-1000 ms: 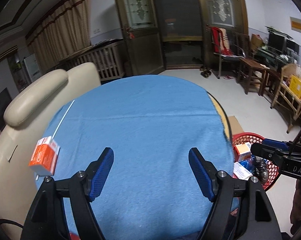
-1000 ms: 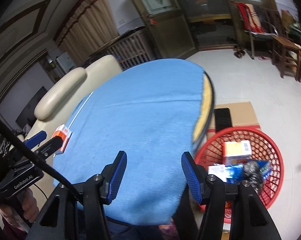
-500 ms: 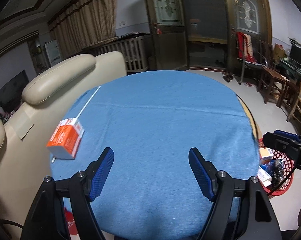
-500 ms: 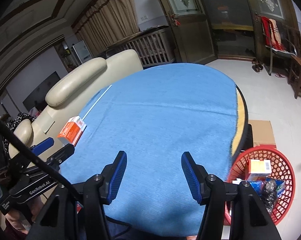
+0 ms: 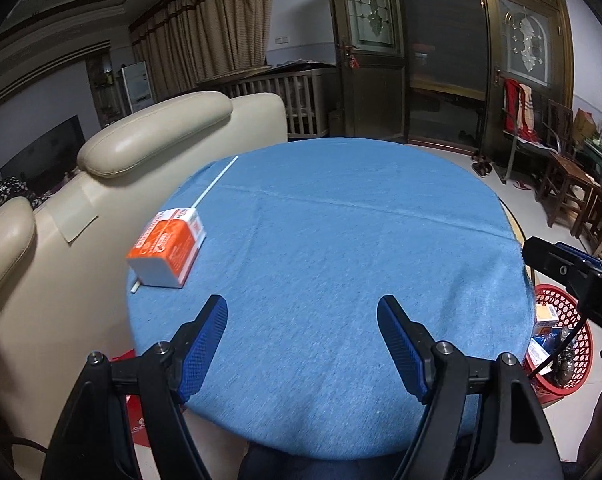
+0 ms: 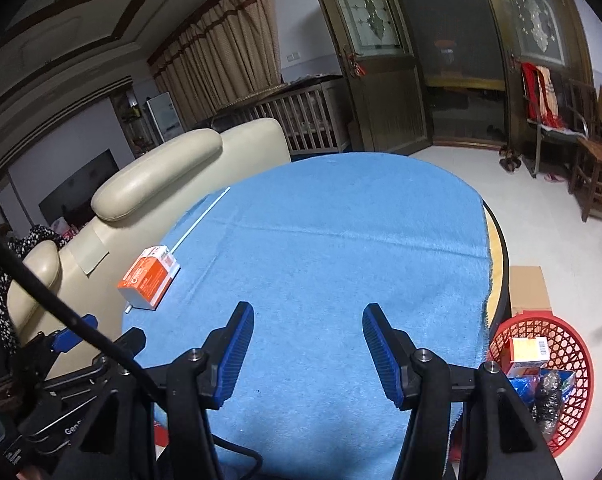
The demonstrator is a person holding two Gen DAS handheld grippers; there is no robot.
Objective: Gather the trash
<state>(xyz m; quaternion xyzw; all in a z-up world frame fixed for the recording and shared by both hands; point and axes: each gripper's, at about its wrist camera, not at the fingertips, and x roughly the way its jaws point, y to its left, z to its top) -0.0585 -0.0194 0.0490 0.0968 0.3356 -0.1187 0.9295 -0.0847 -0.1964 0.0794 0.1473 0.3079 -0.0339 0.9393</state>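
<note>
An orange and white carton (image 5: 167, 246) lies on the blue cloth (image 5: 341, 240) of the round table, near its left edge; it also shows in the right wrist view (image 6: 149, 277). My left gripper (image 5: 303, 312) is open and empty, above the table's near edge, to the right of the carton. My right gripper (image 6: 308, 322) is open and empty over the near middle of the table. A red basket (image 6: 561, 344) on the floor at the right holds several pieces of trash, among them a yellow and white box (image 6: 529, 350).
A cream sofa (image 5: 113, 176) stands close against the table's left side. A thin white stick (image 5: 215, 180) lies on the cloth behind the carton. Flat cardboard (image 6: 527, 290) lies on the floor behind the basket. Wooden chairs (image 6: 597, 176) stand at the far right.
Both grippers have pulled back and swung left. The carton now sits nearer the middle of both views, and the basket has slid toward the right edge. Both grippers stayed open.
</note>
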